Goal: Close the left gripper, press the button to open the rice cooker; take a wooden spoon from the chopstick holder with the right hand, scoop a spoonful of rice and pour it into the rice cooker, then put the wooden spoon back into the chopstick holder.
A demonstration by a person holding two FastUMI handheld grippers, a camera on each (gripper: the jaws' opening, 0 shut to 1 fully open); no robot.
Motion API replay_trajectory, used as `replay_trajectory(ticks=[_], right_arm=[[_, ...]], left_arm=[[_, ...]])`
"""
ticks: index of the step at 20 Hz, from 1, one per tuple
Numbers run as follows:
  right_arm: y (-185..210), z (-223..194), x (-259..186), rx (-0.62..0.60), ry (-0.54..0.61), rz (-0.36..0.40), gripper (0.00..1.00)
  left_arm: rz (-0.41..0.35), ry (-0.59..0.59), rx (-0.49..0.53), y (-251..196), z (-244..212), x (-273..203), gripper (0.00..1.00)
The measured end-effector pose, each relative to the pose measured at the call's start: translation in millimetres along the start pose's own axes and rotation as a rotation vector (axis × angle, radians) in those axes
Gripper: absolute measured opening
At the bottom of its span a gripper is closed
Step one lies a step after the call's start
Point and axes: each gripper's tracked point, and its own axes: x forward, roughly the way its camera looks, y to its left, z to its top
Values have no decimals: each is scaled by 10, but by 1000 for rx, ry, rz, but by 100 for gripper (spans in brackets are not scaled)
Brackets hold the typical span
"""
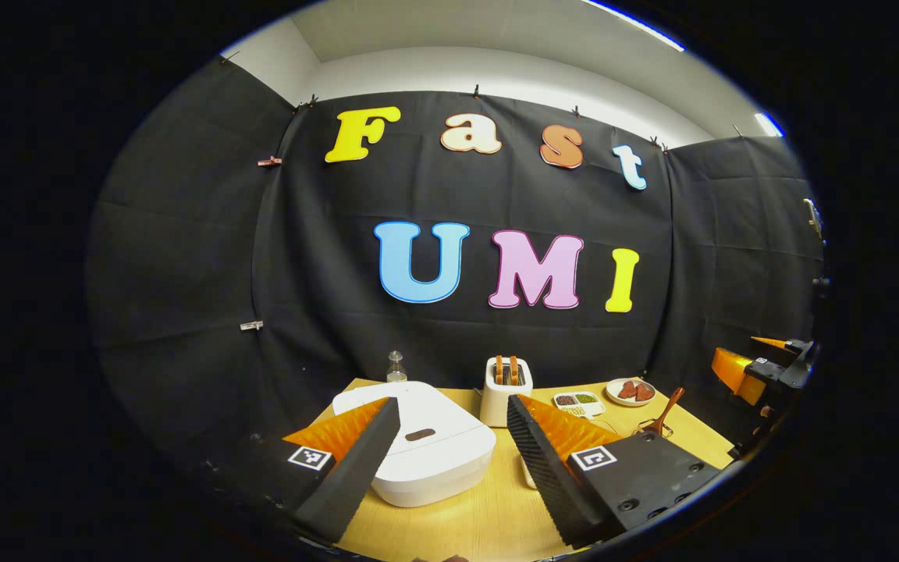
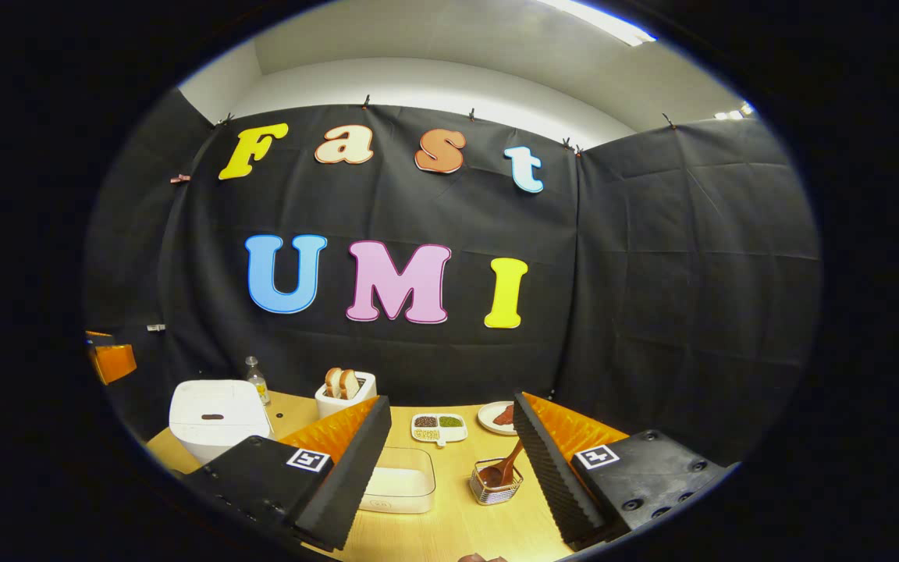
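A toaster [image 2: 344, 396] stands at the back of the wooden table [image 2: 457, 523], near the black cloth wall [image 2: 652, 297], with two slices of bread [image 2: 340, 382] upright in its slots. A small glass bottle [image 2: 257, 380] stands to the left of the toaster, apart from it. A divided dish [image 2: 438, 428] lies to the toaster's right; its compartments hold dark, green and pale contents, too small to identify. Further right, a round plate [image 1: 630, 392] carries reddish-brown pieces. Clips [image 1: 268, 161] pin the cloth along its top edge and left side. A white upper wall [image 2: 434, 82] and a ceiling light [image 2: 602, 22] show above the cloth.
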Motion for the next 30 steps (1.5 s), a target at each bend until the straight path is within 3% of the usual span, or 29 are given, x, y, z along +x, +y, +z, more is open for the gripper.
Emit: replay_trajectory(ticks=[9,19,23,28,30], right_arm=[[48,-79,299,-7,8,39,98],[-308,-304,622,-24,29,41,98],[-494,-465,727,-28,68,38,98],[-743,-653,884,-35,111,32,98],[-847,-693,956,-41,111,28,98]], left_arm=[[44,14,-3,-28,-7,206,96],[142,51,-26,336,59,746,94],[145,115,-68,417,-103,1049,74],[146,201,-92,442,-370,1422,24],[199,255,-61,547,-543,1520,12]])
